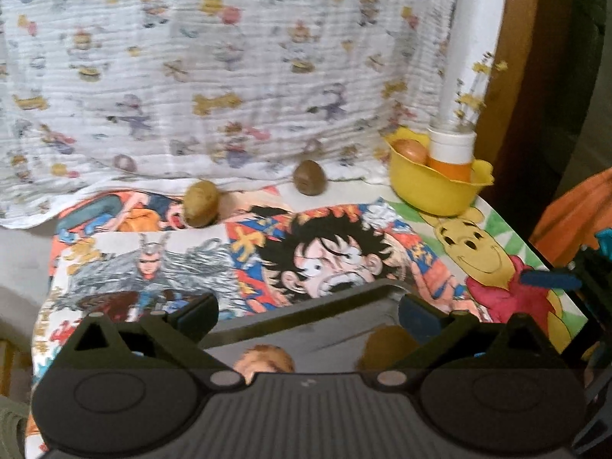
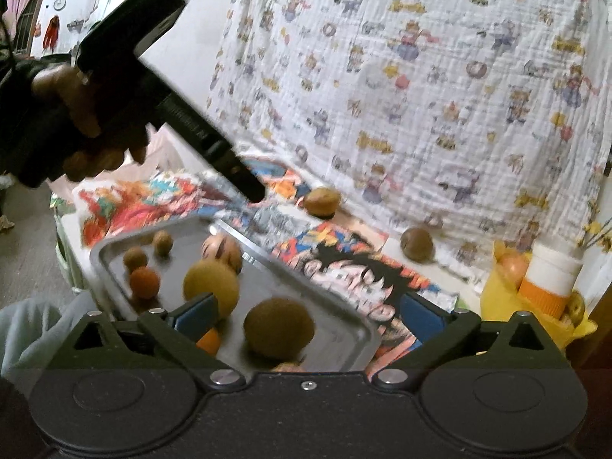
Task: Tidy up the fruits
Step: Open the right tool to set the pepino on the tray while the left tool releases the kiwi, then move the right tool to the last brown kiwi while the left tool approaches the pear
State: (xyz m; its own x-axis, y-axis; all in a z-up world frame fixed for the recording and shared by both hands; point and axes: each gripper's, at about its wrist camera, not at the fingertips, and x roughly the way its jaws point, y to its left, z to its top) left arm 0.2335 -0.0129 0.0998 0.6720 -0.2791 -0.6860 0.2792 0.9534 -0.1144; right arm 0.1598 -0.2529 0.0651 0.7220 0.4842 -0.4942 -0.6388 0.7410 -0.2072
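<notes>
Both tongs released, left tongs (image 1: 308, 311) and right tongs (image 2: 308, 311) holding nothing above the grey metal tray (image 2: 114, 252) of fruit. Ahead by the printed cloth: oblong tan fruit (image 1: 201, 203), round brown fruit (image 1: 310, 177); the oblong nearer the left.

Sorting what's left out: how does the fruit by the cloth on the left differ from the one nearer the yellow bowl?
The left fruit looks paler, yellowish-tan; the right fruit is darker brown. The left fruit lies on the printed cover, the right fruit on white cloth, closer to the yellow bowl. Both are roundish, loose, and outside the tray.
</notes>
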